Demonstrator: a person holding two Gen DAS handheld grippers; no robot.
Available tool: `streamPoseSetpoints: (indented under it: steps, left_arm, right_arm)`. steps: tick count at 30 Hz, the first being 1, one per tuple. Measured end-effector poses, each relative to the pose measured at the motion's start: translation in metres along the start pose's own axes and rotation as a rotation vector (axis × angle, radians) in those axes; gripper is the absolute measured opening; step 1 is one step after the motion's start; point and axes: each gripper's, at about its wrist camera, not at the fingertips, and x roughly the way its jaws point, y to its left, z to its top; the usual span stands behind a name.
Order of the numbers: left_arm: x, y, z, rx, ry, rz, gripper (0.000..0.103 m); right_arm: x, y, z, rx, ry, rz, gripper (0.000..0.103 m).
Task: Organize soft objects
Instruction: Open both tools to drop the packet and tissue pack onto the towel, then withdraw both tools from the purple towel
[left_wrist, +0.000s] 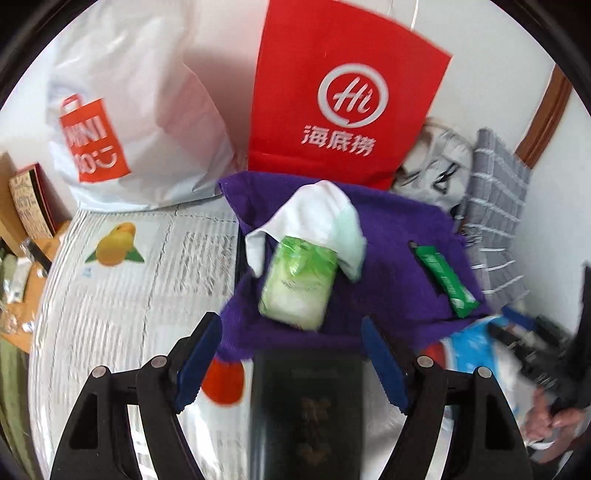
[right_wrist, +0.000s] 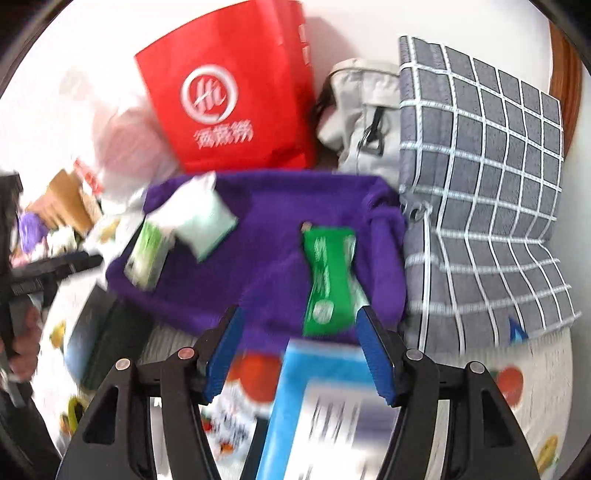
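Both the left gripper (left_wrist: 291, 354) and the right gripper (right_wrist: 299, 350) stand wide open, holding nothing. The purple towel (left_wrist: 388, 236) lies on the counter (left_wrist: 122, 280) carrying a tissue pack (left_wrist: 299, 284), a white cloth (left_wrist: 325, 218) and a green packet (right_wrist: 328, 277) — lifting it carelessly would likely spill them, and a jaw may snag the blue box (right_wrist: 321, 406) below.

Left gripper (left_wrist: 291, 354): jaws spread wide, blue pads (left_wrist: 195, 362) facing inward, nothing clamped between, pointing forward and slightly down. Right gripper (right_wrist: 299, 354): jaws likewise wide apart, blue pads (right_wrist: 376, 358) clear of contact. Left hand (right_wrist: 24, 343) on handle at frame edge; right hand (left_wrist: 554, 421) gripping handle.
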Motion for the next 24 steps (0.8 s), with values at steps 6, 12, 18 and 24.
streamPoseSetpoints:
  steps: [6,12,18,24]
  left_arm:
    - [-0.038,0.007,-0.032,-0.026,-0.016,-0.015,0.077]
    - [-0.059,0.014,-0.071,-0.054,-0.009,-0.015,0.075]
    - [-0.072,0.017,-0.101,-0.081,-0.023,0.012,0.075]
    - [-0.069,0.022,-0.124,-0.111,0.004,0.002,0.075]
  right_arm:
    - [-0.029,0.023,-0.048,-0.019,0.060,0.032,0.063]
    - [-0.070,0.037,-0.095,-0.028,0.036,0.038,0.062]
    - [-0.090,0.033,-0.134,0.019,0.041,0.021,0.049]
    - [-0.081,0.031,-0.161,0.049,0.040,0.034,0.034]
